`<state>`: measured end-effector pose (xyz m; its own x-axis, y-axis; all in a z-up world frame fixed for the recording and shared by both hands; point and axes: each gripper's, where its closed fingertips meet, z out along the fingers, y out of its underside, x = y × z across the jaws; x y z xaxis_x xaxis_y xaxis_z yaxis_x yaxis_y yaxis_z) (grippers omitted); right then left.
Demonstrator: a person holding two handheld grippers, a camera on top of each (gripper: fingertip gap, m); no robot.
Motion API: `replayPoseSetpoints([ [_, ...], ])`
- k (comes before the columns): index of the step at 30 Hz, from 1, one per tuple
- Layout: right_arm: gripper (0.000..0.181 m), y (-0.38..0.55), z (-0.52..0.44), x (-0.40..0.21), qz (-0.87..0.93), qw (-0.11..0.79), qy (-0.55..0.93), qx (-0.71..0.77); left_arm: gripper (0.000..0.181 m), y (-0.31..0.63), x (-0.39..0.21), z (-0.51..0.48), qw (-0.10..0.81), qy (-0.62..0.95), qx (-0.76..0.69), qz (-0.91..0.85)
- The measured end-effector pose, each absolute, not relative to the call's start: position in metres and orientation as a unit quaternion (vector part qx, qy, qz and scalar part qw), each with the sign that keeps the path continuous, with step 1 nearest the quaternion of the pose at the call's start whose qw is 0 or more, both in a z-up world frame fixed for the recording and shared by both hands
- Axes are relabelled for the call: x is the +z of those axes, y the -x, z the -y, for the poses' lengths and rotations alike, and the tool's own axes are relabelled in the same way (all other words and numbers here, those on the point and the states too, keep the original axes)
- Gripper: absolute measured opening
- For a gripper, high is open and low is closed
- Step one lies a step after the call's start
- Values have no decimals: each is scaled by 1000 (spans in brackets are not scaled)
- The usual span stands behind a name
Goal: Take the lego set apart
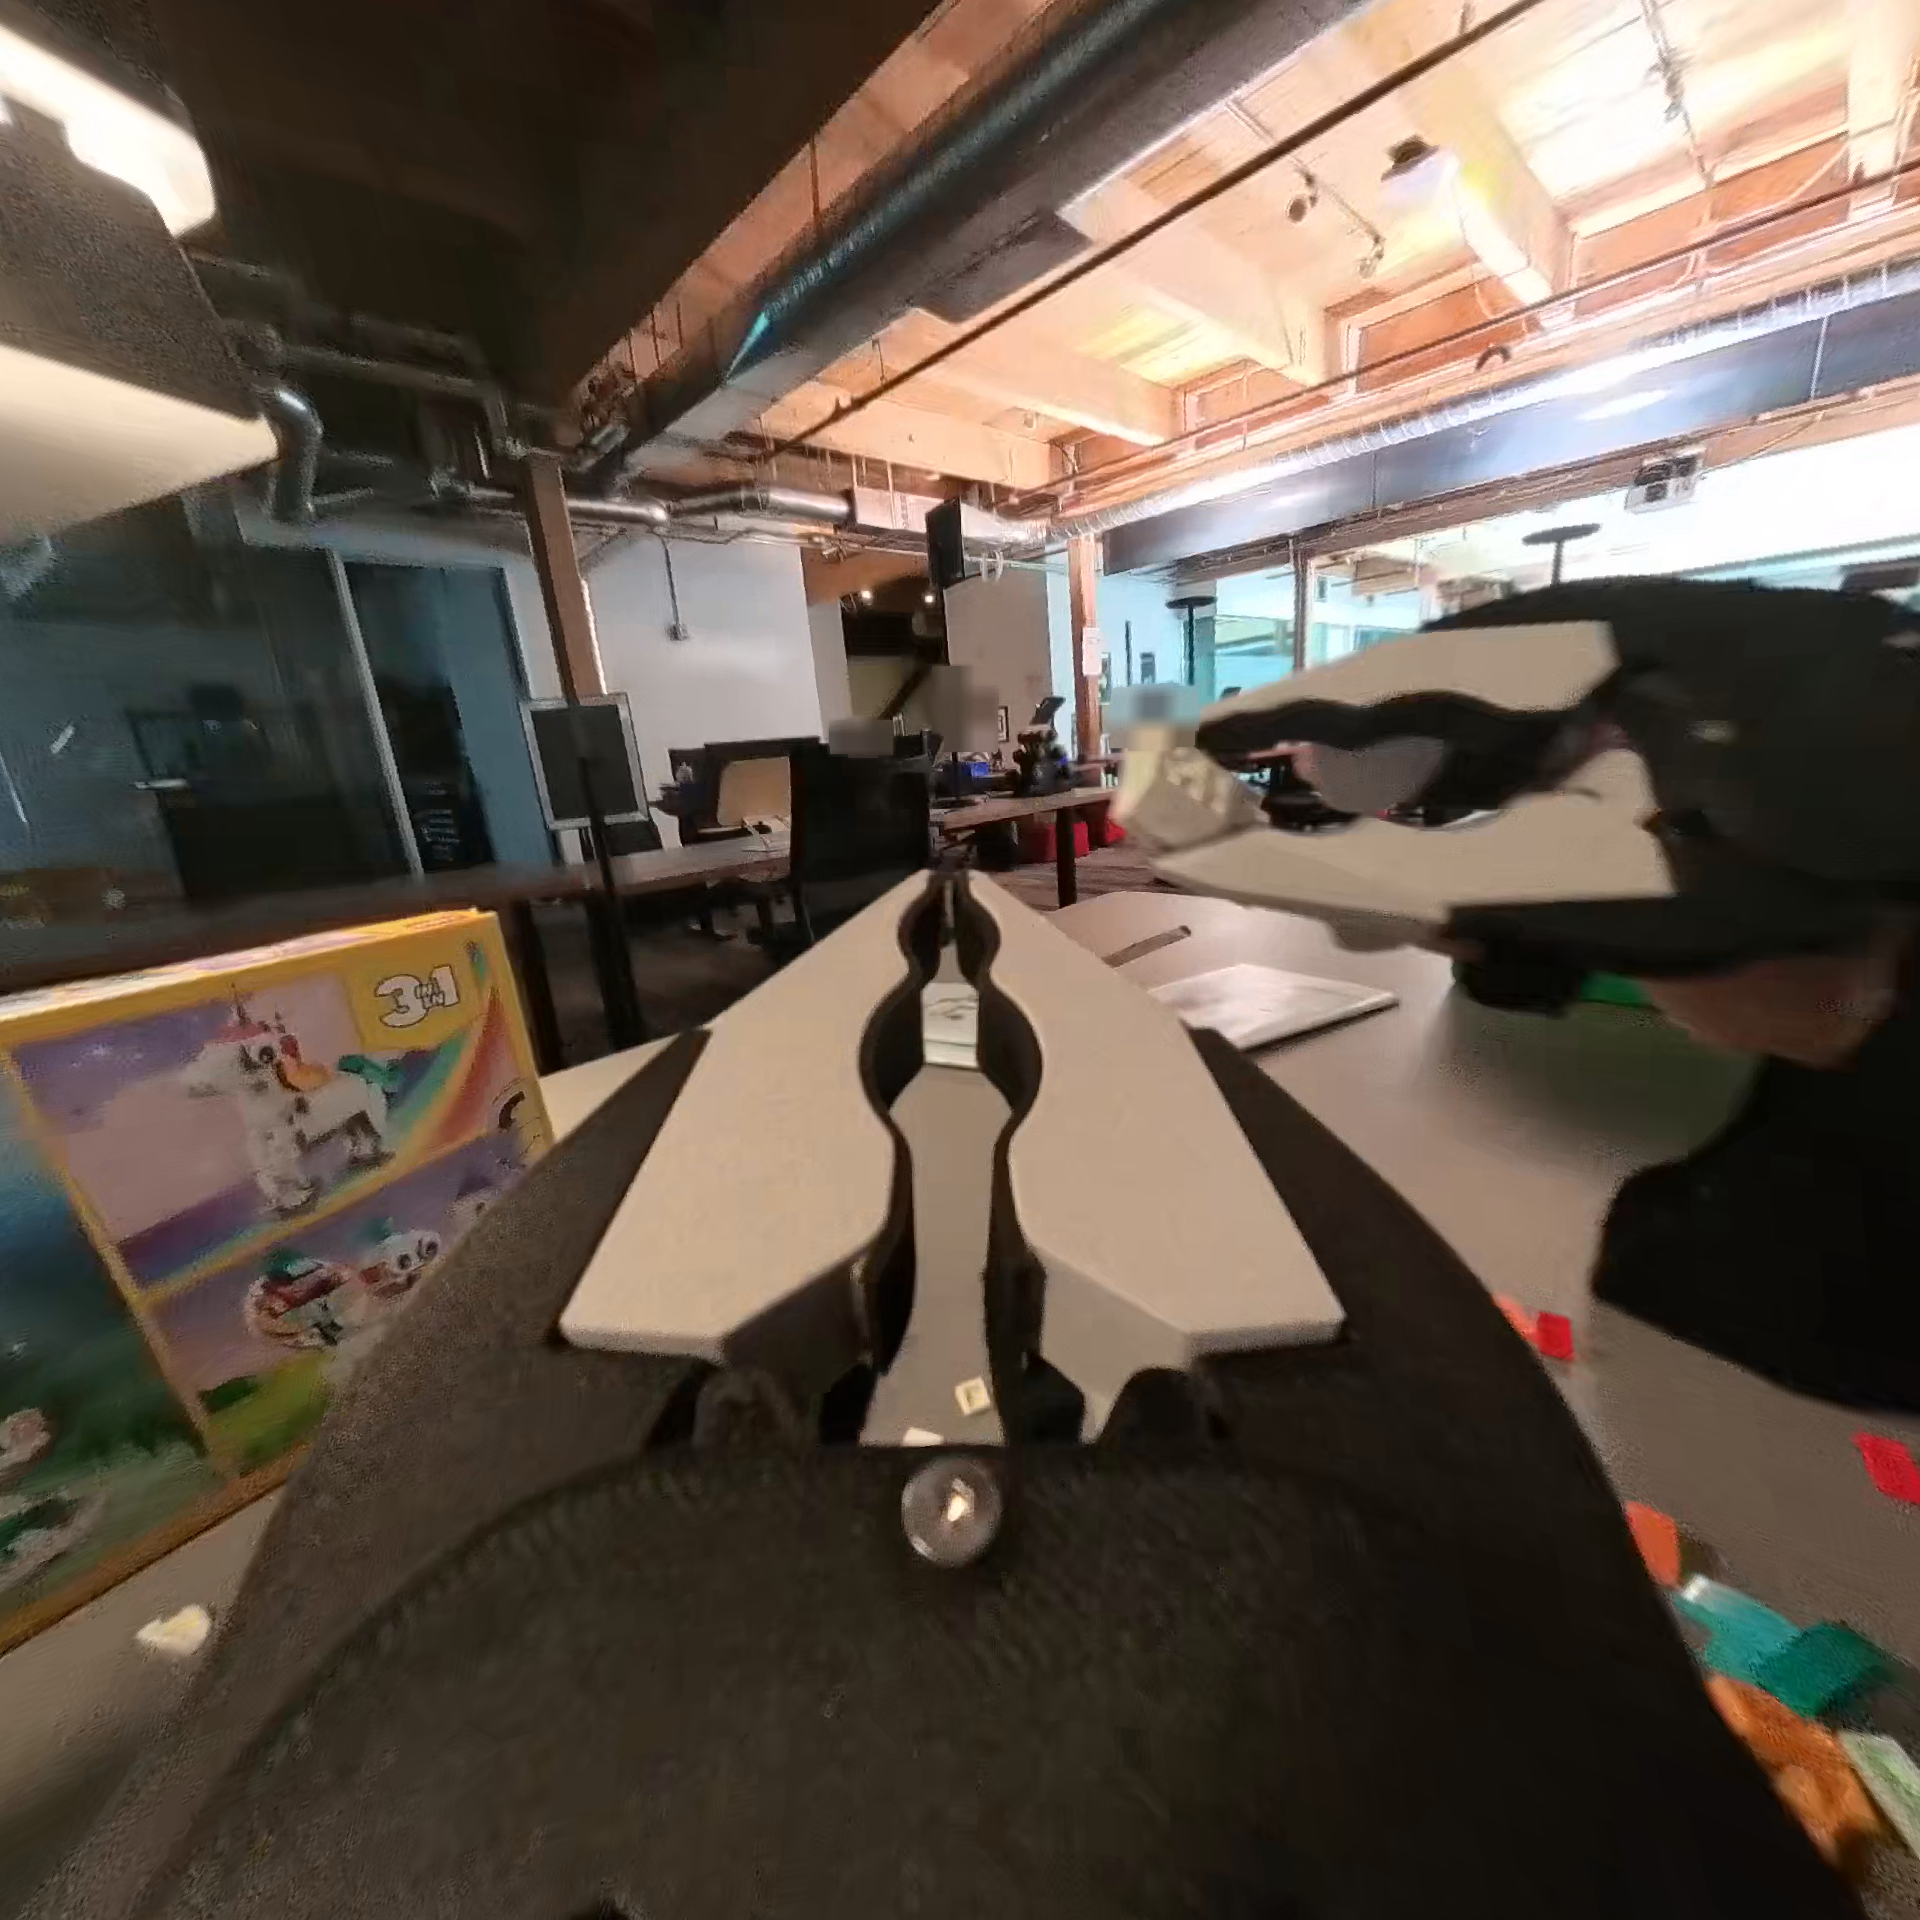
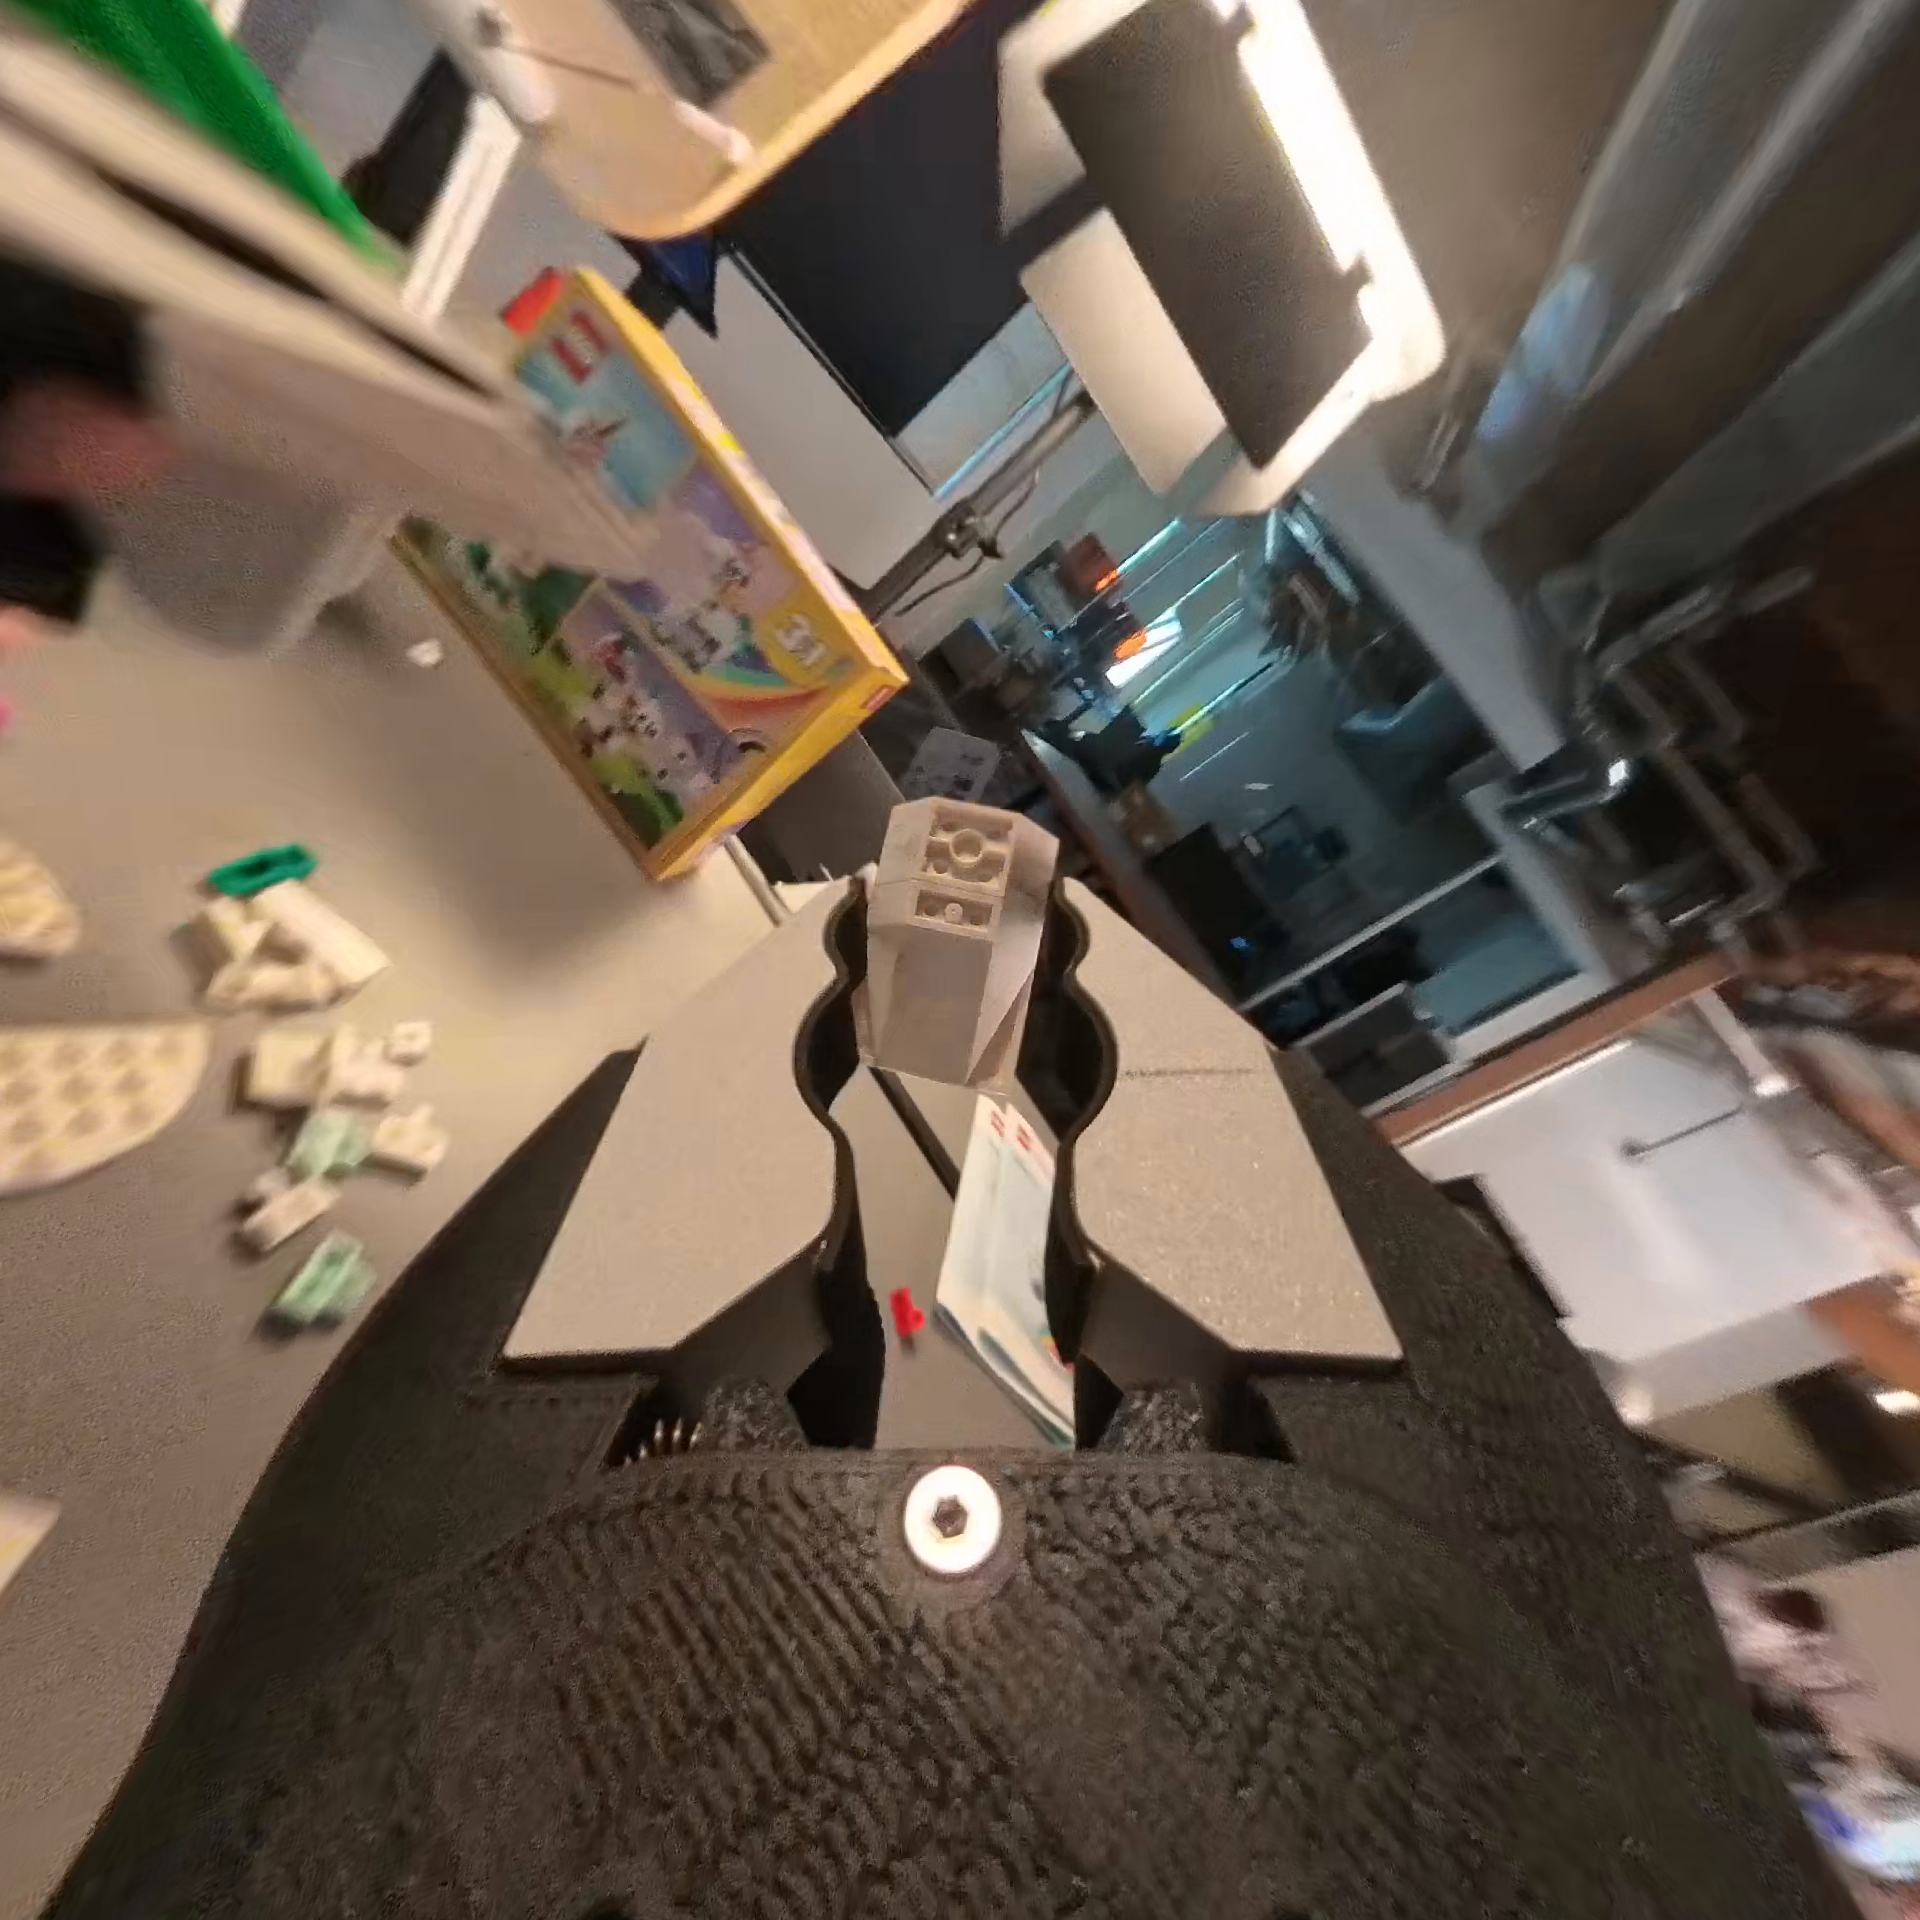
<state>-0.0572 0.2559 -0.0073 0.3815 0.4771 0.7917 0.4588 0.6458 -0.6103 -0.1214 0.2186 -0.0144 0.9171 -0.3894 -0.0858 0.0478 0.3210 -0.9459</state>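
My right gripper is shut on a white lego piece made of a few stacked bricks, held up in the air with its underside tubes facing the camera. The left wrist view shows this gripper at the right, gripping the same piece at its tips. My left gripper is raised above the table with its fingertips closed together and nothing visible between them. Loose white bricks, a round white plate and pale green bricks lie scattered on the grey table.
A yellow lego box stands on the table at the left and also shows in the right wrist view. An instruction booklet lies farther back. Red, teal and orange bricks lie at the right. A green brick and a small red piece lie nearby. About 9 cm separates my left fingertips from my right. Both grippers' tips are roughly 15 cm from the round white plate.
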Motion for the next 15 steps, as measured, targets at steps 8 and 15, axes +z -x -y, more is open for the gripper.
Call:
replayPoseSetpoints([
  [8, 33, 43, -179, -50, 577, 744, 335, -25, 21, 83, -22, -147, 757, 573, -206, -235],
  [15, 33, 57, -167, -77, 625, 714, 315, 1, 31, 68, -59, -147, 650, 646, -285, -281],
])
